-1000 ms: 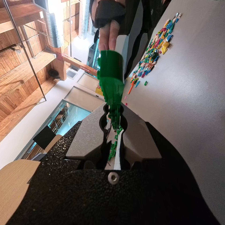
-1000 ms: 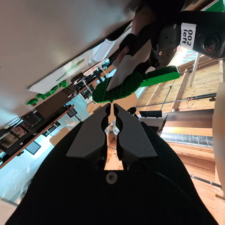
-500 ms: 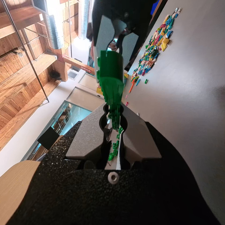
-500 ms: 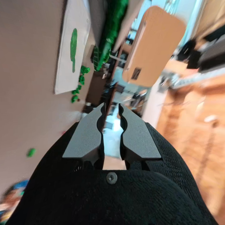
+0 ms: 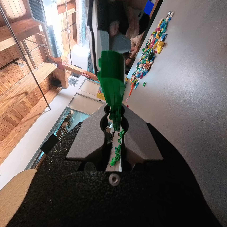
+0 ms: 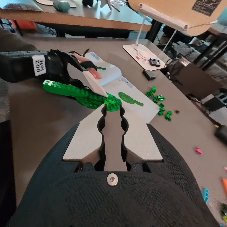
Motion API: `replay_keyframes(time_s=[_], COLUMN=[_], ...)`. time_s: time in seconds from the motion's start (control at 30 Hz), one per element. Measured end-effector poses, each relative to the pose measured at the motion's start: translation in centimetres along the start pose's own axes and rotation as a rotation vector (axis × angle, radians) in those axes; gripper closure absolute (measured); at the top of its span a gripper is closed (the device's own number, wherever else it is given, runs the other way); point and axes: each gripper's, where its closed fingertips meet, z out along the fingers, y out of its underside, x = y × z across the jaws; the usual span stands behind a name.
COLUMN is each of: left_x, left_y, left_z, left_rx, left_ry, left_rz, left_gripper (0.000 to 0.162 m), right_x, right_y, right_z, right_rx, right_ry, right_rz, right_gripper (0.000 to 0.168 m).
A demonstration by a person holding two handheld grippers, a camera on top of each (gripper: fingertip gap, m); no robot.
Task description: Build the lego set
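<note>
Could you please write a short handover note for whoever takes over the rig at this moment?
Left gripper: shut on the green lego build, held above the table.
Right gripper: open, empty, tips close to the build's round end.
Loose green pieces lie right of the open instruction booklet; a mixed coloured pile lies farther along the table.
Done: paddle-shaped green part assembled.
Left: add the remaining pieces.

Both grippers share one build: a rough black body, two pale grey fingers with wavy black inner edges, and a silver screw at the base. The left gripper (image 6: pixel 86 84) bears a white label; the hand (image 6: pixel 90 68) wears a black fingerless glove.
</note>
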Motion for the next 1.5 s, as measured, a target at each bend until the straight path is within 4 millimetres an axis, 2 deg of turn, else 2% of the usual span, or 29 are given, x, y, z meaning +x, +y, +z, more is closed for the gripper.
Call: replay_keyframes(time_s=[0.23, 0.73, 0.87, 1.17, 1.5], left_x=[0.2, 0.3, 0.2, 0.2, 0.6], left_y=[-0.2, -0.4, -0.2, -0.2, -0.5], left_z=[0.0, -0.1, -0.1, -0.1, -0.1], left_rx=[0.011, 0.015, 0.005, 0.006, 0.011], left_ry=[0.007, 0.013, 0.005, 0.010, 0.022], left_rz=[0.007, 0.022, 0.021, 0.020, 0.042], left_gripper=[0.149, 0.149, 0.149, 0.149, 0.149], right_x=[-1.6, -1.5, -1.1, -1.5, -1.6], right_y=[0.6, 1.1, 1.5, 0.9, 1.6], right_z=[0.9, 1.3, 1.3, 0.9, 1.6], right_rx=[-0.047, -0.065, -0.095, -0.038, -0.089], right_ry=[-0.063, -0.049, -0.008, -0.060, -0.113], right_rz=[-0.002, -0.036, -0.096, 0.002, 0.089], right_gripper=[0.148, 0.150, 0.150, 0.151, 0.152])
